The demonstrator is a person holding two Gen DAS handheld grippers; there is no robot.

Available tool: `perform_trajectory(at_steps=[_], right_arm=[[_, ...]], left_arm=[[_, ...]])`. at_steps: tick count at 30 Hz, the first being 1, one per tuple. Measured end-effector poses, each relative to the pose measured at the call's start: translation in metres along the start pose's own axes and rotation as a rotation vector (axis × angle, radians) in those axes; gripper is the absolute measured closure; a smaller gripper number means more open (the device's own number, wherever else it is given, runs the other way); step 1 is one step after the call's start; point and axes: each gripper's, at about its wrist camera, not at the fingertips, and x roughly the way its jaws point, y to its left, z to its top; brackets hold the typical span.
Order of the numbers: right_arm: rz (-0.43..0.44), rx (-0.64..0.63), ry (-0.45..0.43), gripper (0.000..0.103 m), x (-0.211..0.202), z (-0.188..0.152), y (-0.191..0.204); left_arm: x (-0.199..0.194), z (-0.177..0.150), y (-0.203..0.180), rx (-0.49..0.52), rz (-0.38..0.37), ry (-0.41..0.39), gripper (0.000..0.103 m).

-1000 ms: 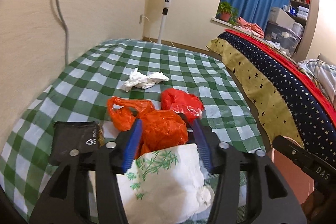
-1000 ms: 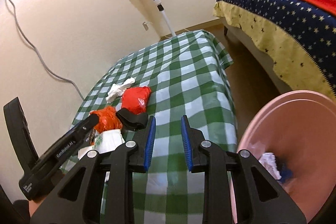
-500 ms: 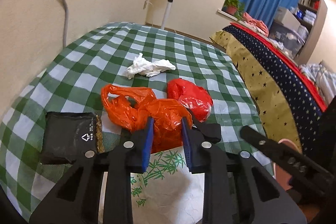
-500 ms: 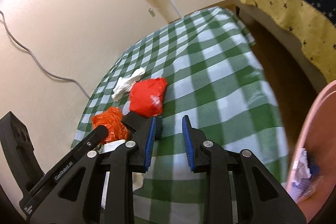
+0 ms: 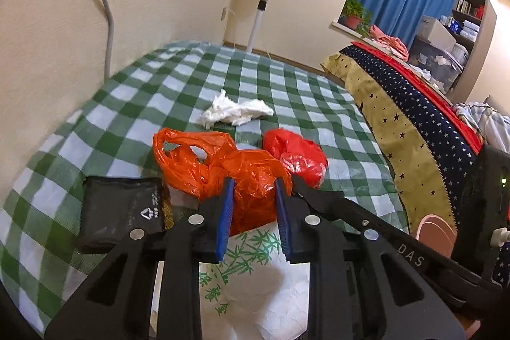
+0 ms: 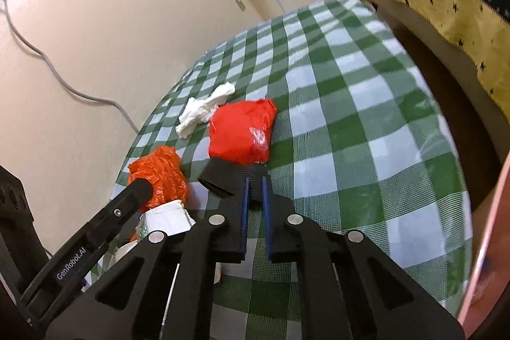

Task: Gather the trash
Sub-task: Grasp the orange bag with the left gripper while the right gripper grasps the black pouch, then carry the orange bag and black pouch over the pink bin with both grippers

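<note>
Left wrist view: left tool clamped on the crumpled orange bag, blue pads pressing both its sides. The bag lies on the green-checked counter, long axis running left-right, handle loop toward the left. White tissue beyond it; red bag to its right.

Right wrist view: right tool closing, jaws nearly together, with a black piece at their tips; whether it is pinched, cannot tell. Red bag just beyond.

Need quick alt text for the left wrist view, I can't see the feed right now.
The left tool is closed on a crumpled orange plastic bag on a green checked tablecloth. Around it lie a red bag, a white tissue wad, a black pouch and a bamboo-print paper bag.
</note>
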Motion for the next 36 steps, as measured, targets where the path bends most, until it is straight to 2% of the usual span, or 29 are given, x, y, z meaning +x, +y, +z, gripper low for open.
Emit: perform_trajectory(at_steps=[11, 25, 36], right_arm=[[-0.066, -0.065, -0.089, 0.097, -0.062, 0.003, 0.008], [-0.167, -0.133, -0.181, 0.097, -0.158, -0.012, 0.005], [-0.214, -0.132, -0.267, 0.097, -0.231, -0.022, -0.003]], left_arm=[[-0.041, 0.014, -0.014, 0.034, -0.033, -0.091, 0.078], [-0.099, 0.004, -0.039, 0.109, -0.066, -0.148, 0.078], [-0.137, -0.003, -0.06, 0.174, -0.094, -0.191, 0.078]])
